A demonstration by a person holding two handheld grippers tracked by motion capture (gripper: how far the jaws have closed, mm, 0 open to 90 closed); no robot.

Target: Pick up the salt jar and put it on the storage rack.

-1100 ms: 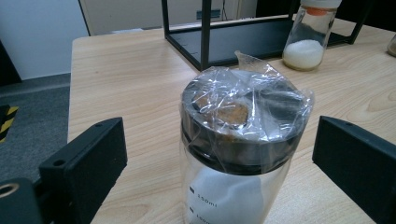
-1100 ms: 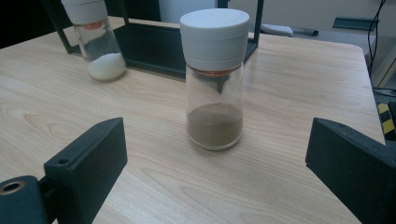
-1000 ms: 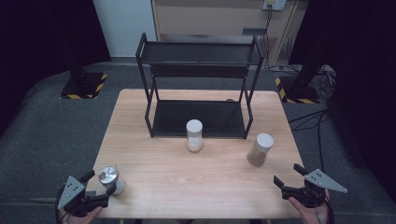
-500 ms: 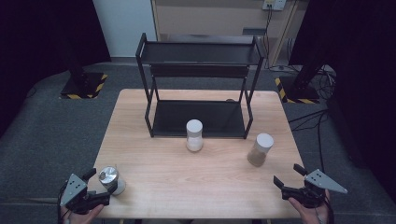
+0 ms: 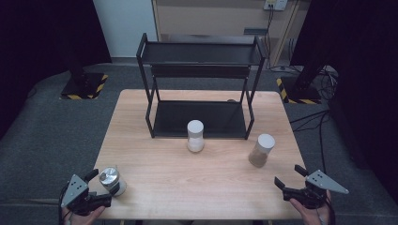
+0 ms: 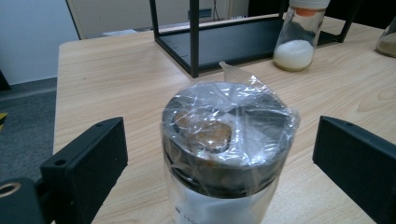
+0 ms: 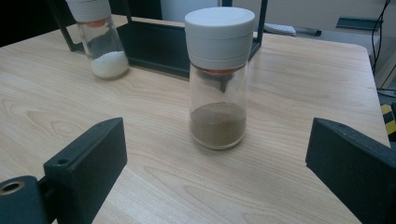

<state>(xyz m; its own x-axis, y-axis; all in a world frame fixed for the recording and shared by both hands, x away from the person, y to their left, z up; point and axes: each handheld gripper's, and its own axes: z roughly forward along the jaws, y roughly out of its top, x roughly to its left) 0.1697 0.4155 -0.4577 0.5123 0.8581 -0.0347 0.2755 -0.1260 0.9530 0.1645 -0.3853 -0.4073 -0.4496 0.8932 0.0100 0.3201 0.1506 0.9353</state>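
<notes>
Wood table (image 5: 155,119): L gripper (image 5: 104,180) jaws wide round wrapped jar (image 5: 111,180) at edge; R gripper (image 5: 289,176) released.

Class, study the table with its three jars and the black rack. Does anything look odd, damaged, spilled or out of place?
One thing stands out: the jar between the left gripper jaws has clear plastic film wrapped over its metal lid, unlike the two white-capped jars. All three stand upright on the table, nothing spilled; the rack stands square.
</notes>
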